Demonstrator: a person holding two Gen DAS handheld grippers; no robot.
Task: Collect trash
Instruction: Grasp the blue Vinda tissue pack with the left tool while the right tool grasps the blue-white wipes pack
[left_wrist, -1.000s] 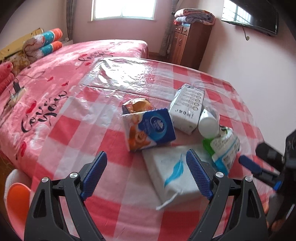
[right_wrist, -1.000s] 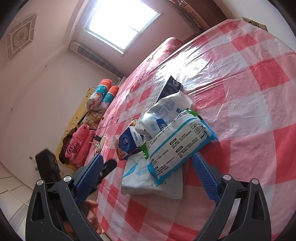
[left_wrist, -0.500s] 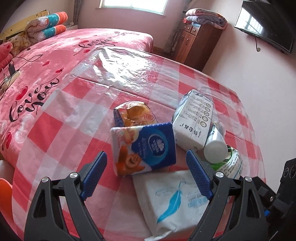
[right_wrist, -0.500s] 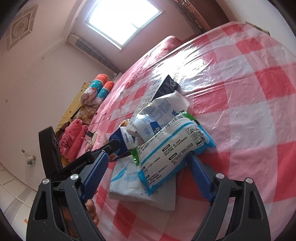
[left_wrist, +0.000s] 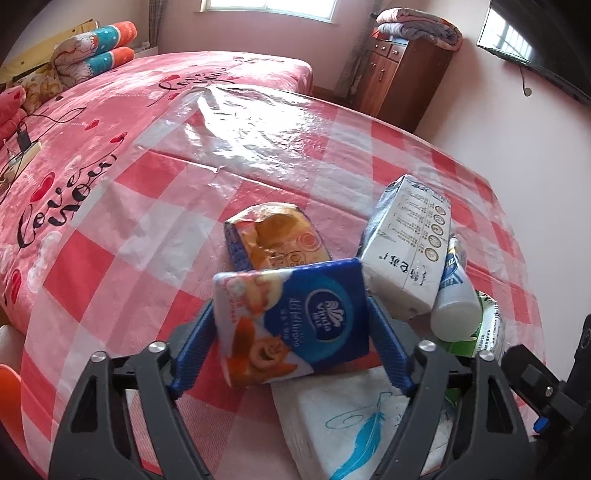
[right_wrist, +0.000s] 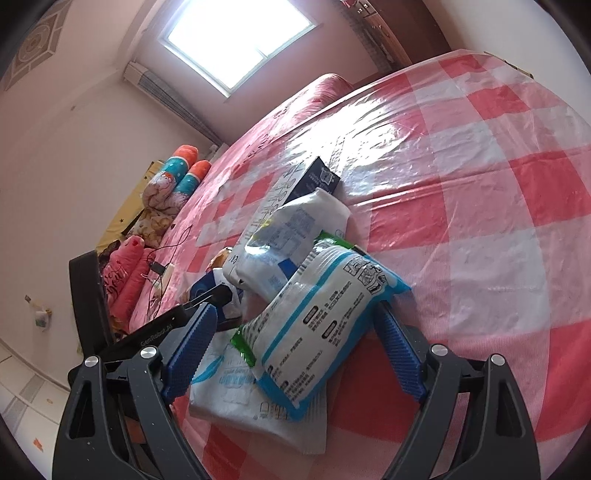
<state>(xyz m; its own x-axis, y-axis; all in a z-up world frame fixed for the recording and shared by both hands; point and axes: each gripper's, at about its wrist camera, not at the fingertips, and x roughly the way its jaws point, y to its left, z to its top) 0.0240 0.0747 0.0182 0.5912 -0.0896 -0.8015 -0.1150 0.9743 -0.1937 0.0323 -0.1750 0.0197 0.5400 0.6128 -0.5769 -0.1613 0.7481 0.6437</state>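
Note:
A heap of packets lies on a red-and-white checked plastic sheet (left_wrist: 155, 229). My left gripper (left_wrist: 291, 339) is open with its blue pads on either side of a blue tissue pack (left_wrist: 295, 325); whether they touch it I cannot tell. Behind it lie an orange snack packet (left_wrist: 277, 236), a white carton (left_wrist: 410, 243) and a white bottle (left_wrist: 454, 299). A white feather-print pack (left_wrist: 358, 421) lies below. My right gripper (right_wrist: 295, 339) is open around a blue-and-white wipes pack (right_wrist: 317, 325), which rests on the feather-print pack (right_wrist: 229, 387).
The sheet covers a pink bed (left_wrist: 74, 122) with rolled pillows (left_wrist: 99, 48) at its head. A wooden cabinet (left_wrist: 402, 74) stands by the far wall. A charger and cable (left_wrist: 22, 140) lie on the bed's left side.
Both grippers have moved forward into the heap. The left now straddles the blue tissue pack and the right straddles the wipes pack. The packets have not visibly shifted.

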